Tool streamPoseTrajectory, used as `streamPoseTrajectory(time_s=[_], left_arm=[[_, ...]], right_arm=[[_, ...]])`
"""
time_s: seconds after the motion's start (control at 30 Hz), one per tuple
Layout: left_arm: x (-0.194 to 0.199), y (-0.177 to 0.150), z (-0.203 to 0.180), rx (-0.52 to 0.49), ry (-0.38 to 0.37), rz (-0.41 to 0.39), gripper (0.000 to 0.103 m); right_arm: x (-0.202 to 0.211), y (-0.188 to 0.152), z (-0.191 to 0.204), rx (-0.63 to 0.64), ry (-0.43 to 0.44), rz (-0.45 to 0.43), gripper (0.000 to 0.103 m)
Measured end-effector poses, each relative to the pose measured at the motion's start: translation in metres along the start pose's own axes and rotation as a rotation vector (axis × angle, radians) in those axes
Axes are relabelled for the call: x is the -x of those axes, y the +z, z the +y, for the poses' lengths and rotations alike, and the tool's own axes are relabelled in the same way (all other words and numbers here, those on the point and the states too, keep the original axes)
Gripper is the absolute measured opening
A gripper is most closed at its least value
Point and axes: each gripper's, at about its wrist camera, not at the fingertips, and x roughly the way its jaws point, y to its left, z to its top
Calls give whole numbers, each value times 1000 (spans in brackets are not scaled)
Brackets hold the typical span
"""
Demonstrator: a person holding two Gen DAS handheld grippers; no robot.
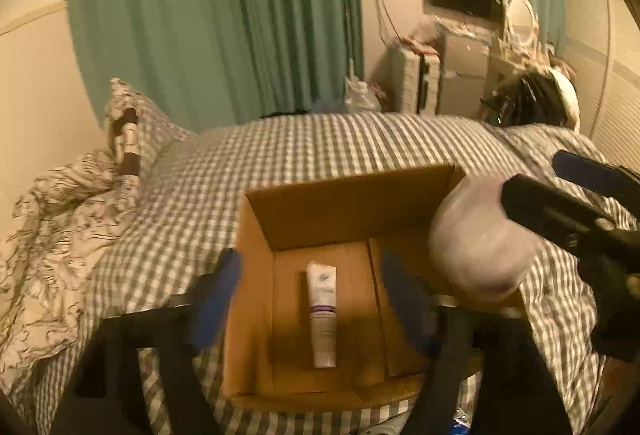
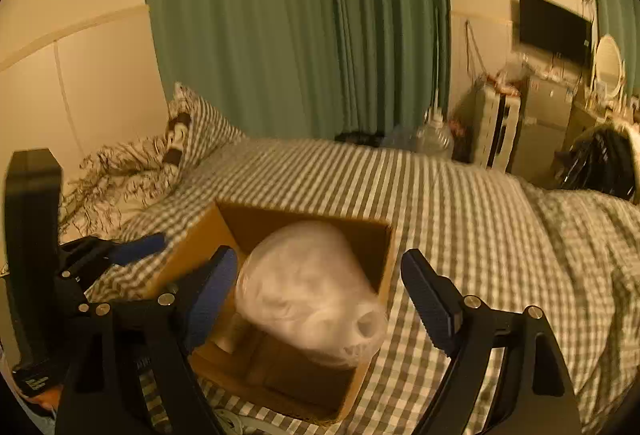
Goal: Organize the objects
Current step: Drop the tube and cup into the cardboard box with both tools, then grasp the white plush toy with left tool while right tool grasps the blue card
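The open brown cardboard box (image 1: 340, 287) sat on the grey-checked bedspread (image 1: 320, 143), a white tube with a purple band (image 1: 322, 315) flat on its floor, straddled by the left gripper (image 1: 310, 299), fingers spread and empty. Further right, a blurred, white plastic-wrapped bundle (image 2: 310, 291) hung over the box's right rim between the right gripper's (image 2: 316, 295) parted, non-touching fingers. It looked just released; next, that gripper should back away clear.

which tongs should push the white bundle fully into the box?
Right, probably. The right tongs are open and straddle the blurred white bundle at the box rim. The left tongs are open over the tube, further left.
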Motion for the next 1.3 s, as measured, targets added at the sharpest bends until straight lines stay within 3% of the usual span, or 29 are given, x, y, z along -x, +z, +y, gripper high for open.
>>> streamPoseTrajectory(time_s=[0.4,0.57,0.73,1.0,1.3], left_arm=[[114,8,21,60,26,-80,84],[161,-7,23,69,49,-100,84],[190,-37,20,65,47,-102,84],[178,-113,10,56,64,-2,84],[124,-209,-5,63,38,227,84]], right_arm=[[131,17,22,71,-57,-112,84],[185,10,35,105,-90,-144,84],[219,-20,46,129,-123,-128,84],[202,-100,54,98,-112,25,84],[131,-186,70,95,-77,279,82]])
